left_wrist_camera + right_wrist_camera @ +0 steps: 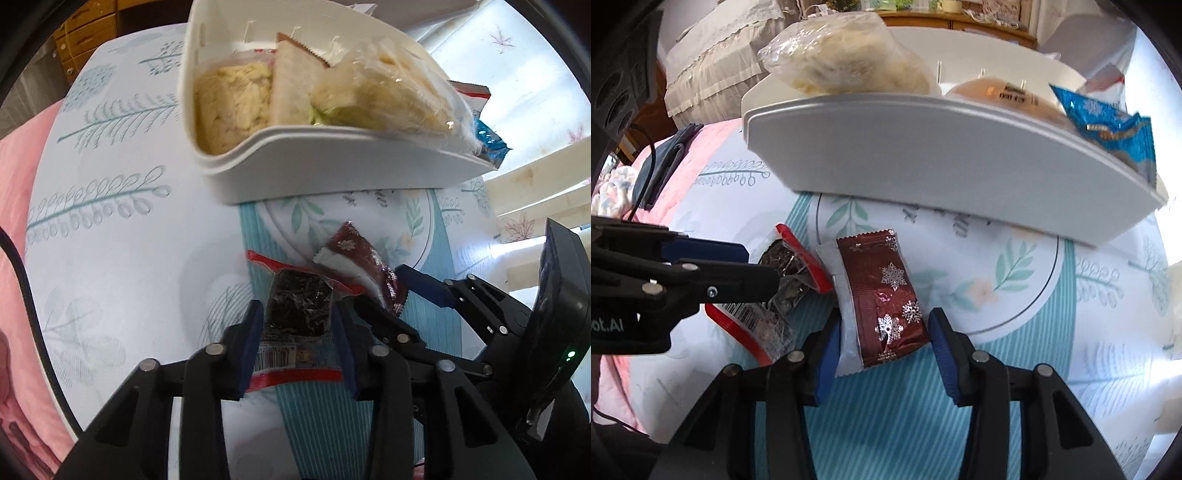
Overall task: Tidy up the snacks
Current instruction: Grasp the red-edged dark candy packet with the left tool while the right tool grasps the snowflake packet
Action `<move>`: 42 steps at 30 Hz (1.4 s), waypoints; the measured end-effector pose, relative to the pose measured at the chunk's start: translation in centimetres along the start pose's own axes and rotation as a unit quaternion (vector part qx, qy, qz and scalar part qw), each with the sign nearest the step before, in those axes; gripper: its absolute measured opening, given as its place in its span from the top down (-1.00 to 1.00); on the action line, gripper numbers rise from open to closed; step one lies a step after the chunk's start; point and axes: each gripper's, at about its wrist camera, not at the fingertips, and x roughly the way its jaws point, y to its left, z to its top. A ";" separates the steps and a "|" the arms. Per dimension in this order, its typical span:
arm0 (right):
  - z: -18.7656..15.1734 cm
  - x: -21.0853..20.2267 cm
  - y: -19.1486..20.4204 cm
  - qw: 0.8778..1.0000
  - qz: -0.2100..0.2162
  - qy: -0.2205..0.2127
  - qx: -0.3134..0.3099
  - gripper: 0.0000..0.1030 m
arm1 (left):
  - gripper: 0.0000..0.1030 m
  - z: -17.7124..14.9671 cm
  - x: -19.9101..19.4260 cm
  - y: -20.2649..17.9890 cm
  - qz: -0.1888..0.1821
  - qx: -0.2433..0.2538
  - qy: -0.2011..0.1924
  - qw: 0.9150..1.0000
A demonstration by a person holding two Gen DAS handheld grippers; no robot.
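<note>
A clear packet of dark snack with red ends [295, 314] lies on the cloth between the blue pads of my left gripper [297, 321], which touch its sides. It also shows in the right wrist view [783, 280], with the left gripper [738, 266] around it. A maroon snowflake packet [882, 299] lies between the fingers of my right gripper [882, 343]; the right pad stands slightly apart from it. The maroon packet [354, 258] and right gripper [391, 291] show in the left view. A white bin [332, 166] behind holds wrapped sandwiches and breads.
The bin's front wall [923, 155] stands just beyond both packets, with a blue packet [1108, 125] hanging over its right end. A floral printed cloth [129, 240] covers the surface. Pink bedding [14, 177] lies at the left.
</note>
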 end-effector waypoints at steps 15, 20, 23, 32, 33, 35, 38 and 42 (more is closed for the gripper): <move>-2.3 -2.4 -2.2 0.994 0.026 0.019 0.103 0.49 | 0.08 -0.3 0.3 0.3 -0.005 -0.024 0.041 0.999; -3.0 -3.5 -2.7 0.993 0.032 0.012 0.116 0.49 | -0.19 -0.3 1.4 -1.9 0.010 -0.003 0.047 0.999; -3.2 -4.1 -3.0 0.992 0.034 0.011 0.118 0.49 | -0.21 -0.2 2.0 -2.5 0.024 -0.001 0.052 0.998; -2.4 -5.3 -2.7 0.993 0.066 0.015 0.099 0.49 | -0.19 0.9 3.5 -4.1 0.051 -0.025 0.056 0.997; -2.2 -5.4 -2.7 0.993 0.072 0.015 0.092 0.49 | -0.15 1.0 3.4 -4.2 0.051 -0.026 0.054 0.997; -1.6 -5.7 -2.6 0.994 0.081 0.012 0.077 0.49 | -0.10 1.2 3.5 -4.5 0.055 -0.027 0.054 0.997; -0.5 -6.3 -2.2 0.994 0.101 0.012 0.048 0.49 | 0.09 2.0 2.9 -4.6 0.051 -0.039 0.054 0.996; 1.2 -7.1 -1.8 0.993 0.121 0.005 0.005 0.49 | 0.23 2.2 2.5 -4.0 0.047 -0.073 0.061 0.994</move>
